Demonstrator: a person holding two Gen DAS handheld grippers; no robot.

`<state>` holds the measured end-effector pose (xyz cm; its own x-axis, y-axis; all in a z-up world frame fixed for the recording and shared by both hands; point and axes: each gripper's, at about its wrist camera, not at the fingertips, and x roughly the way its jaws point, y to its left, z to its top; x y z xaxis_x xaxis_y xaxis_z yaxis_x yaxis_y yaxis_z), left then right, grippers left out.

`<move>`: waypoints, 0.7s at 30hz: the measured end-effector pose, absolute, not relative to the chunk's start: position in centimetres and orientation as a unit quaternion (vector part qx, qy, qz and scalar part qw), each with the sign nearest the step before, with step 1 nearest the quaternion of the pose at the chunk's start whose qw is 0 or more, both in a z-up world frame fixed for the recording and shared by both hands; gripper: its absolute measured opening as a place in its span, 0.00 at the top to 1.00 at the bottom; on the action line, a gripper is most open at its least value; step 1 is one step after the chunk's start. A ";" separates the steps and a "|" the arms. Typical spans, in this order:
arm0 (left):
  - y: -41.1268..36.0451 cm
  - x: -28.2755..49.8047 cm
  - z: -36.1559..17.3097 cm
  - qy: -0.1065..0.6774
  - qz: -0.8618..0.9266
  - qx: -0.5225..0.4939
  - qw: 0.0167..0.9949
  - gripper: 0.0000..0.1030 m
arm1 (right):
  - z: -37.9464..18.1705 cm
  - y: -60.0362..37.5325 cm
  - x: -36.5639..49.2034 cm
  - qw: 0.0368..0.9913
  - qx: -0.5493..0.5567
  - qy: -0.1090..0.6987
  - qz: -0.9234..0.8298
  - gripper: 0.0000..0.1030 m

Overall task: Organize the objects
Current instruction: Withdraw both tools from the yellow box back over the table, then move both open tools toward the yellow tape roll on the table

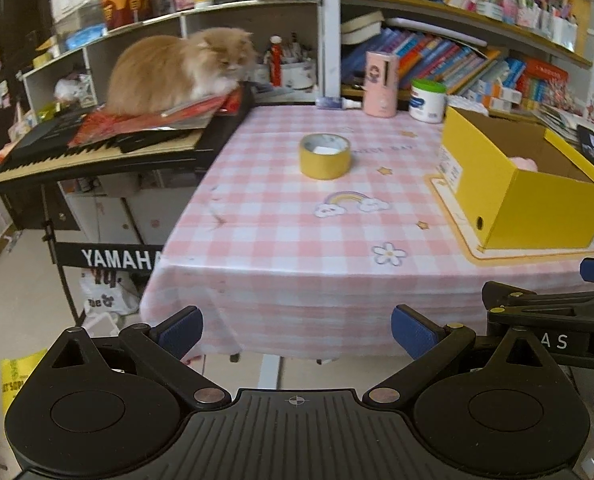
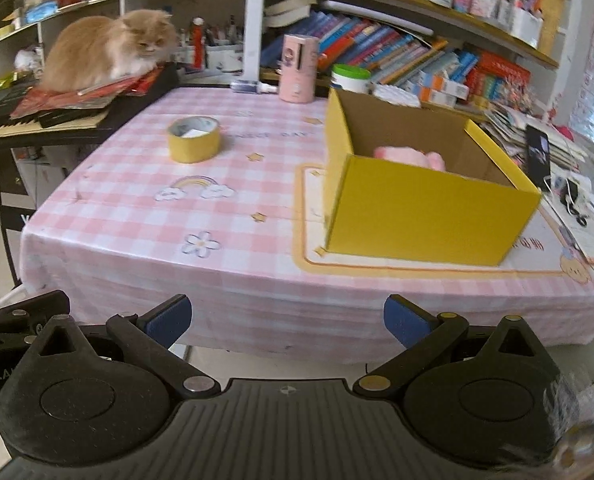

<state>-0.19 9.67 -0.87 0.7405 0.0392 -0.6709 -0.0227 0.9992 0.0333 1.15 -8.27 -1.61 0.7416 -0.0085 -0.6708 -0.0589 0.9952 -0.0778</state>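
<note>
A yellow roll of tape (image 1: 325,156) (image 2: 193,139) lies flat on the pink checked tablecloth (image 1: 281,224) (image 2: 137,216), toward the far left. An open yellow cardboard box (image 1: 517,184) (image 2: 425,204) stands on a mat at the right, with a pink soft thing (image 2: 413,157) (image 1: 523,163) inside. My left gripper (image 1: 297,332) hovers open off the table's near edge, holding nothing. My right gripper (image 2: 287,320) is open too, just short of the near edge, in front of the box. The right gripper's body (image 1: 553,316) shows at the right of the left wrist view.
An orange and white cat (image 1: 177,68) (image 2: 109,46) sits on red papers atop a keyboard (image 1: 97,152) left of the table. A pink tube (image 1: 381,84) (image 2: 299,68), a white tub (image 1: 427,100) and a small bottle (image 1: 335,102) stand at the far edge. Bookshelves (image 2: 417,40) fill the back.
</note>
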 end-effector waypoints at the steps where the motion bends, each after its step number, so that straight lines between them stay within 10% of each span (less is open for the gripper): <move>1: 10.0 -0.2 -0.8 0.359 0.019 0.009 0.933 0.01 | -1.5 -8.0 1.2 0.932 -0.049 0.358 0.016 0.00; 21: 12.7 5.0 -1.6 0.364 0.053 -0.010 0.930 0.01 | -2.2 -4.7 6.8 0.927 -0.066 0.365 0.058 0.00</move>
